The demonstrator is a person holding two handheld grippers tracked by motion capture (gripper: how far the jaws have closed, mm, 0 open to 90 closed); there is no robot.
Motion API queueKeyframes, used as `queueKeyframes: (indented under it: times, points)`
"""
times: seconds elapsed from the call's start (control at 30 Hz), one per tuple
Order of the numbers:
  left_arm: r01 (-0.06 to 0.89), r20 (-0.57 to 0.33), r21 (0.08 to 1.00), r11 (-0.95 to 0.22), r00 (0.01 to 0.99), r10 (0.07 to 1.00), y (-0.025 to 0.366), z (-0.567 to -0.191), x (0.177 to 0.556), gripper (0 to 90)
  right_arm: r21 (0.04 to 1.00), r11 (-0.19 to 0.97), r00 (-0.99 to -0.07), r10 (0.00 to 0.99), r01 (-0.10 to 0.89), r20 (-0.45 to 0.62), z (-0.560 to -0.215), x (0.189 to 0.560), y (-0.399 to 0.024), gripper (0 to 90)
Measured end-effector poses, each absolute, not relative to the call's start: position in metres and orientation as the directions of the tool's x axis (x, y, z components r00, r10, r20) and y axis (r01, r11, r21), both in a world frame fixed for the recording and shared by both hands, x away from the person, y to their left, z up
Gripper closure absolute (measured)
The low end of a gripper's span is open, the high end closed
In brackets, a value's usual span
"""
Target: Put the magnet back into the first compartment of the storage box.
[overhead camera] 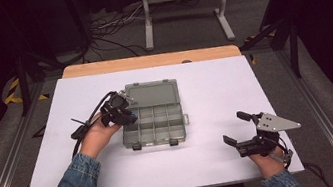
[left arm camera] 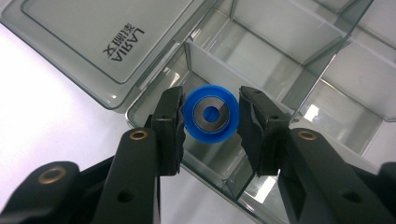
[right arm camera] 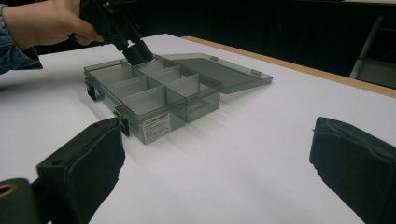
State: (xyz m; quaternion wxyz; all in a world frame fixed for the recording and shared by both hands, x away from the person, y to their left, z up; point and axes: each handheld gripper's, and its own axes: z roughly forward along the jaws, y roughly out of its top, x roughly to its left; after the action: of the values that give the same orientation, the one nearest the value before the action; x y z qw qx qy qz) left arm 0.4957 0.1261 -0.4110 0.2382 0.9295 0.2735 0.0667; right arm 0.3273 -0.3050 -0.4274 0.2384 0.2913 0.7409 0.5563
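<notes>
A: So, largest first: white rectangular table top (overhead camera: 205, 92), wood edge at the far side. Lying on it, a smoky grey clear plastic compartment box (overhead camera: 154, 120), hinged lid (left arm camera: 88, 42) flat open behind.

B: Noted. And over the box?

A: Left gripper (left arm camera: 210, 114), hanging above the corner compartment next to the lid hinge, at the box's left end. Pinching a small blue plastic ring with a grey metal centre (left arm camera: 211, 114); pads close on either side, seemingly touching. Ring held above the compartment floor, not resting on it.

B: Right gripper (overhead camera: 241, 132)?

A: Parked near the table's front right, well apart from the box. Jaws spread wide, empty.

B: Step in hand, then?

A: Probably stowing the ring in that corner cell. Next move: lower slightly, keep clear of the divider wall, spread the jaws, lift straight out
</notes>
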Motion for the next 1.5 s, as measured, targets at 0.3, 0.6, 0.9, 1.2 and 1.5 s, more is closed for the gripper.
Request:
queueKeyframes:
  times: [0.3, 0.6, 0.9, 1.2, 1.5]
  points:
    - [0.474, -0.004, 0.476, -0.741, 0.843, 0.537, 0.126, -0.412, 0.496, 61.5, 0.963, 0.212, -0.718, 0.695, 0.164, -0.031, -0.427, 0.327, -0.305, 3.7]
    - [0.475, -0.005, 0.499, -0.725, 0.838, 0.545, 0.129, -0.406, 0.492, 53.1, 0.964, 0.214, -0.719, 0.695, 0.160, -0.035, -0.427, 0.327, -0.305, 3.7]
    - [0.435, -0.011, 0.593, -0.677, 0.846, 0.533, 0.136, -0.386, 0.478, 26.2, 0.963, 0.216, -0.718, 0.695, 0.160, -0.036, -0.426, 0.329, -0.304, 3.7]
    - [0.368, -0.036, 0.747, -0.553, 0.853, 0.520, 0.160, -0.361, 0.450, 9.6, 0.965, 0.214, -0.714, 0.698, 0.153, -0.042, -0.425, 0.328, -0.305, 3.7]
    - [0.253, 0.017, 0.852, -0.458, 0.861, 0.508, 0.179, -0.354, 0.416, 3.9, 0.968, 0.204, -0.714, 0.699, 0.148, -0.039, -0.424, 0.328, -0.306, 3.4]
